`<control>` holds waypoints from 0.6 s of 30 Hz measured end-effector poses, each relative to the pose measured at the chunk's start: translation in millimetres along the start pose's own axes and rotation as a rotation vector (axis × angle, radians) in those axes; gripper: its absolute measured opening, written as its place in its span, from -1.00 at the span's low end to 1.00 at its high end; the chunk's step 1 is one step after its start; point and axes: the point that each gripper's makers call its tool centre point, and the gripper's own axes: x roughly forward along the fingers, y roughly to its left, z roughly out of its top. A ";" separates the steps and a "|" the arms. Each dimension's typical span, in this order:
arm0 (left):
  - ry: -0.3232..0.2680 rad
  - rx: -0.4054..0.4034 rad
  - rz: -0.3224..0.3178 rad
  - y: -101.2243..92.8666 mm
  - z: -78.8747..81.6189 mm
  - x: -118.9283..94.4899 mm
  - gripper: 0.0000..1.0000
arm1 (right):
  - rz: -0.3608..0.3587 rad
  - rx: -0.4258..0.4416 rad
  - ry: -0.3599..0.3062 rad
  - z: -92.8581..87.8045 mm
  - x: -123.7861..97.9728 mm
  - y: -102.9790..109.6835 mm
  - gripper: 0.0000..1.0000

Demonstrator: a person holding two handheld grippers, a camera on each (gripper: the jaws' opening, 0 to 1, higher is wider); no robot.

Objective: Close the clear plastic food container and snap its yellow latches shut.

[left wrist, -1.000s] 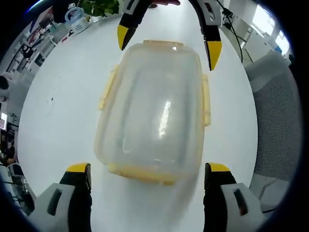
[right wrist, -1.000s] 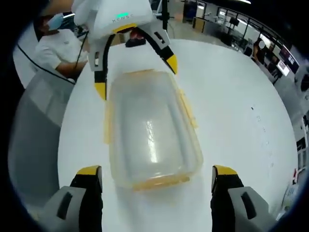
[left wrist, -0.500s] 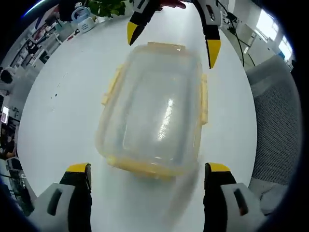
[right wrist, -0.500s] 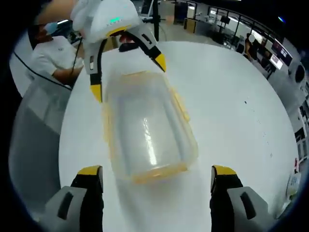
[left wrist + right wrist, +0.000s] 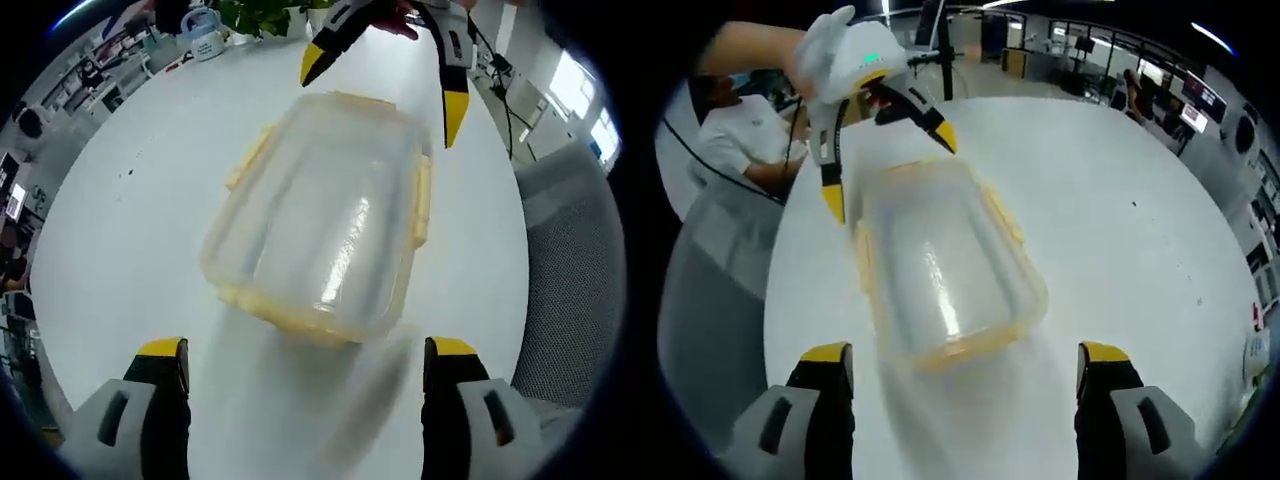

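The food container [image 5: 325, 215] is set on the bench [image 5: 130, 250], lid on top, and is taken as the landmark. In the left gripper view, the left hand-held gripper [image 5: 308, 362] is placed at the container's near end, its jaws spread wider than that end and apart from it. At the container's far end the right hand-held gripper [image 5: 385, 82] is seen, one jaw past each far corner. A latch [image 5: 421, 203] lies along the container's right side and another [image 5: 248, 165] along its left. Beyond the far end, a plant [image 5: 262, 14] and a kettle [image 5: 204, 20] are found at the bench's edge. A chair [image 5: 570, 270] stands beside the bench, right of the container.
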 end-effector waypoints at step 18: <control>-0.126 -0.180 0.028 -7.3 -11.2 -10.2 0.96 | -0.039 0.091 -0.154 8.5 -7.7 7.1 0.88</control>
